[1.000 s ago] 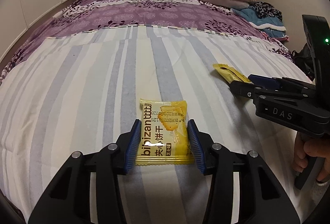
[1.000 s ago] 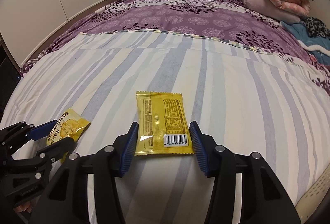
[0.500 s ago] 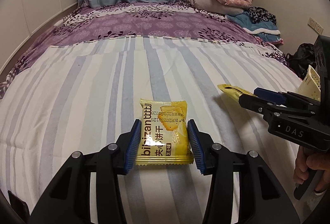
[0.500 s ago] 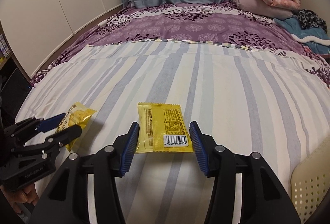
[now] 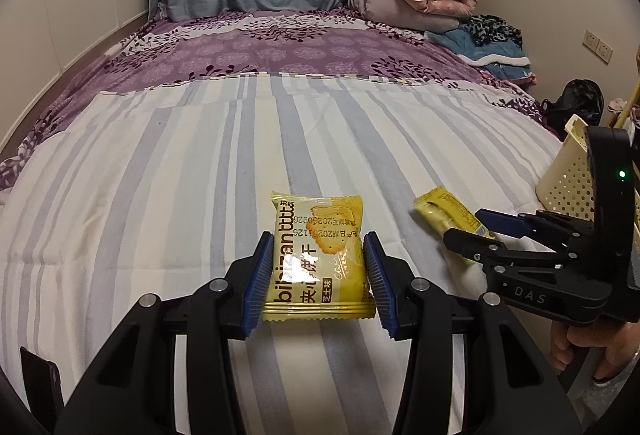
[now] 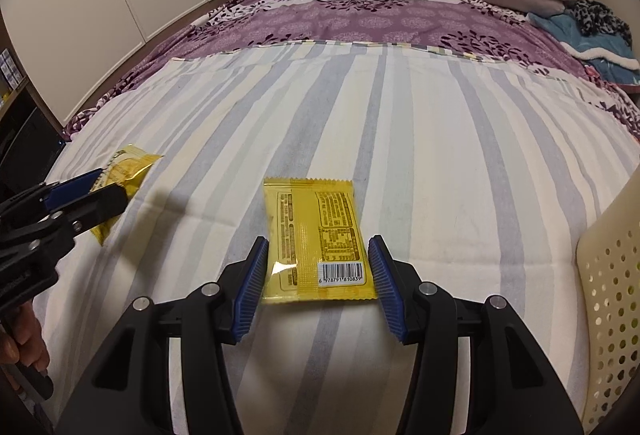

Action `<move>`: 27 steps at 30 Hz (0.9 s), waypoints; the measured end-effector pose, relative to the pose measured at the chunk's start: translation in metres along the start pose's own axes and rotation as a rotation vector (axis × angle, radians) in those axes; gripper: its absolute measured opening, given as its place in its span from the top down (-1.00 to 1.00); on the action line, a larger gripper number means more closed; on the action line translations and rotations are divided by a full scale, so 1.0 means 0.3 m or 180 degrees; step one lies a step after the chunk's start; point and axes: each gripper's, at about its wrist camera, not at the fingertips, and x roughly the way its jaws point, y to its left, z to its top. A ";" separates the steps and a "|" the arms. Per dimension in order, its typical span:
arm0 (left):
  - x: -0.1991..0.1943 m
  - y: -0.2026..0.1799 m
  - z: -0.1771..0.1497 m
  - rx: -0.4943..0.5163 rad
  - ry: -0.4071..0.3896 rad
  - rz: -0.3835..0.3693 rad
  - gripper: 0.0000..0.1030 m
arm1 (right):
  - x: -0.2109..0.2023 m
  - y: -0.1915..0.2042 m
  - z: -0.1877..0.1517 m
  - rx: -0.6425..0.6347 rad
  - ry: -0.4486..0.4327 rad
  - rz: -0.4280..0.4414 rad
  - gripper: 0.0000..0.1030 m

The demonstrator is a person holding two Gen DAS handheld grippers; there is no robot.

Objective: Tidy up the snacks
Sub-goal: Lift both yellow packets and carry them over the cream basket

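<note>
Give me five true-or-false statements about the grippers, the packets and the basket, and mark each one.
1. Each hand-held gripper holds a yellow packet: left packet, right packet. True.
2. The left packet shows its barcode side. False: it shows the printed front with the cracker picture; the right packet shows the barcode.
3. A cream perforated basket stands at the right. True.
4. The basket is purple. False: cream.
5. The bed cover is striped. True.

Dim warm indoor light, soft shadows, heavy fisheye edge distortion
</note>
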 end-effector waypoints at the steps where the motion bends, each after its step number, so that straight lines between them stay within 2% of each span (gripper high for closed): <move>1: -0.006 -0.002 -0.004 0.0002 -0.0002 -0.0003 0.09 | 0.005 0.002 0.002 -0.0015 0.0003 -0.0019 -0.07; 3: -0.020 -0.005 -0.013 0.0011 -0.0006 -0.0008 0.09 | 0.018 0.007 0.008 -0.0053 0.0011 -0.0062 -0.24; 9: -0.059 -0.002 -0.032 -0.0015 -0.0028 0.0005 0.09 | 0.052 0.056 0.028 -0.0309 0.0002 -0.0302 -0.25; 10: -0.065 -0.002 -0.034 -0.0021 -0.0030 0.0004 0.09 | 0.053 0.065 0.028 -0.0353 0.0001 -0.0365 -0.19; 12: -0.077 -0.002 -0.035 -0.0021 -0.0037 0.0012 0.09 | 0.045 0.072 0.026 -0.0374 -0.0018 -0.0381 0.05; 13: -0.085 -0.002 -0.037 -0.0016 -0.0043 0.0016 0.09 | 0.040 0.071 0.023 -0.0348 -0.0020 -0.0383 0.08; 19: -0.124 -0.013 -0.035 0.0018 -0.0088 0.0037 0.09 | -0.035 0.038 -0.011 -0.0169 -0.0128 -0.0319 0.10; 27: -0.167 -0.087 -0.026 0.0142 -0.0157 0.0011 0.09 | -0.241 -0.002 -0.040 -0.0005 -0.0492 -0.0199 0.10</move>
